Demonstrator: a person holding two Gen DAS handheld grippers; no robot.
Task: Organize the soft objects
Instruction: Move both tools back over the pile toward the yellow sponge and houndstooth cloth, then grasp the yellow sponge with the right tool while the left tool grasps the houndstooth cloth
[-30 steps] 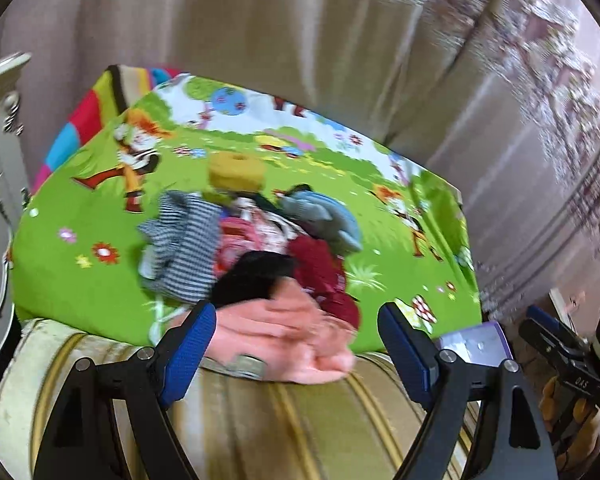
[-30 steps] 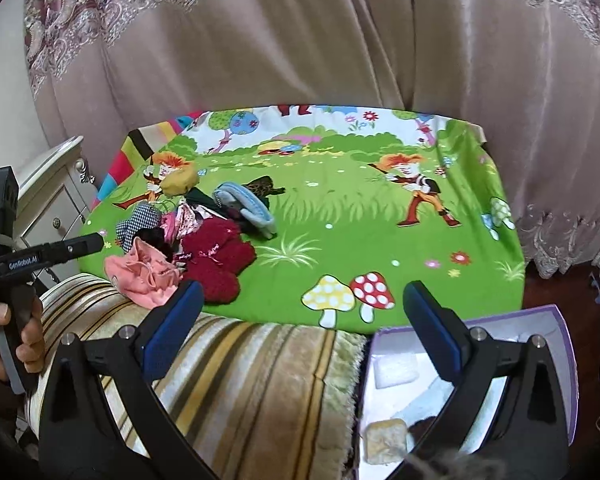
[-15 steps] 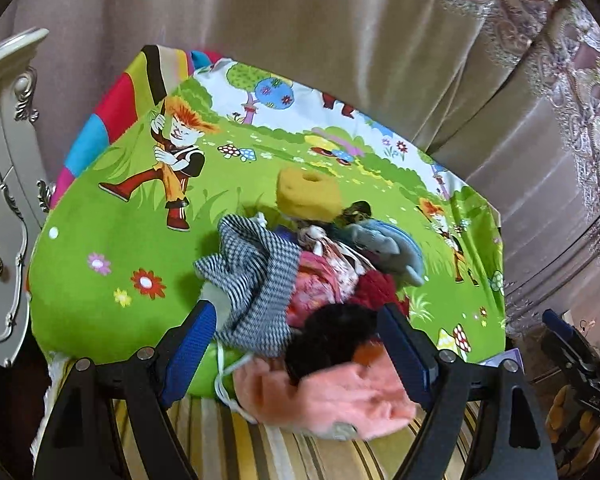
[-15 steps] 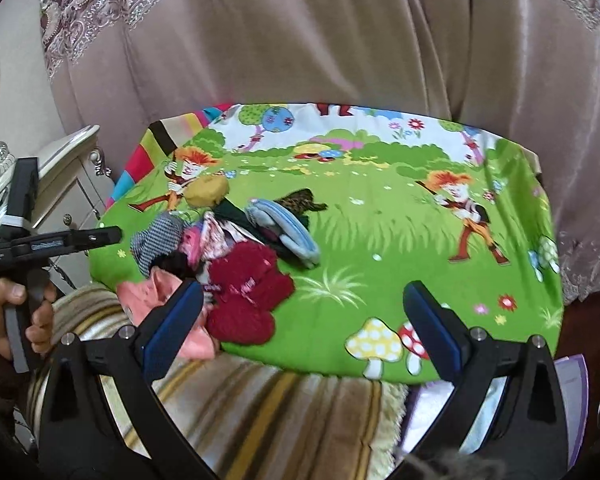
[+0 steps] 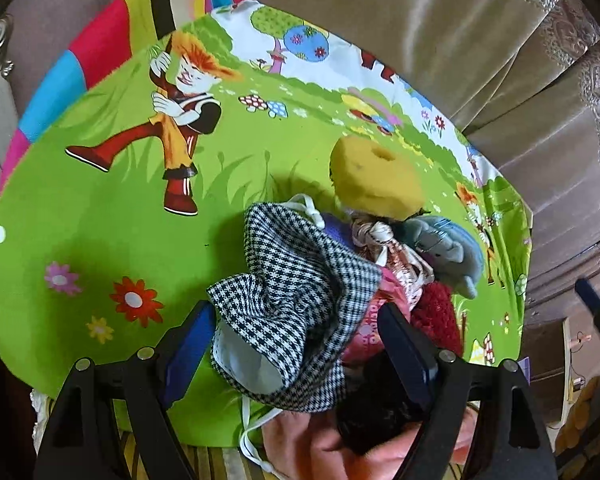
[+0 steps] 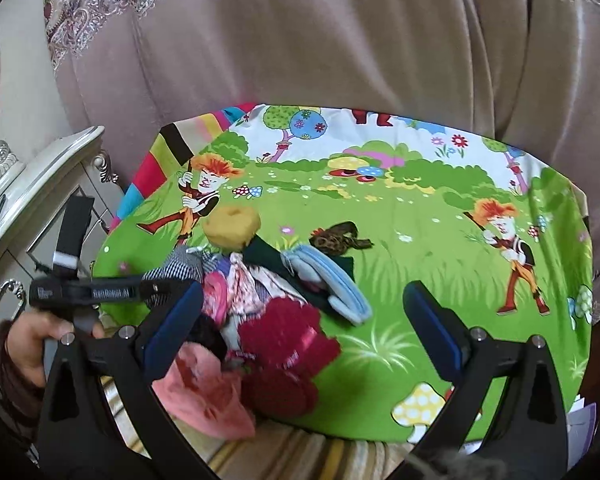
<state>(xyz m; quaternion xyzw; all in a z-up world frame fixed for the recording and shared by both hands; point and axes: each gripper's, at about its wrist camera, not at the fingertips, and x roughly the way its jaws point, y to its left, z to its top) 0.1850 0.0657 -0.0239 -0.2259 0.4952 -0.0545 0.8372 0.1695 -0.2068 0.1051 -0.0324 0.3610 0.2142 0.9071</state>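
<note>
Left wrist view: the left tongs [image 5: 296, 354] stand wide apart, holding nothing, with the houndstooth cloth [image 5: 296, 308] bunched in the gap between their blue pads. Whether the pads touch the cloth cannot be told. The cloth tops a heap of soft things lying at the near edge of the green cartoon-print cover [image 5: 120, 216]. A yellow sponge [image 5: 374, 182] with a hole in it sits at the far side of the heap. Just right of the cloth lie a floral fabric piece [image 5: 396, 256] and a grey-blue plush item [image 5: 448, 252]. A dark red knitted piece [image 5: 438, 316] lies beside the right finger. A pink garment [image 5: 300, 444] and something black [image 5: 376, 416] lie under the tongs at the bottom of the frame. A beige curtain [image 5: 440, 32] hangs behind.

Right wrist view: the right tongs [image 6: 300, 320] are also spread wide and hold nothing, hanging above the right side of the same heap. The dark red knitted piece [image 6: 284, 356] lies between the fingers, nearer the left one. The pink garment [image 6: 204, 396] hangs over the cover's near edge onto a striped blanket [image 6: 284, 452]. The grey-blue plush item [image 6: 328, 284] lies further back, with a leopard-print scrap [image 6: 336, 240] just behind it. The yellow sponge [image 6: 232, 224] sits at the heap's far left. At the left edge, a hand [image 6: 24, 348] grips the black handle of the other tool, next to a white cabinet [image 6: 20, 200].
</note>
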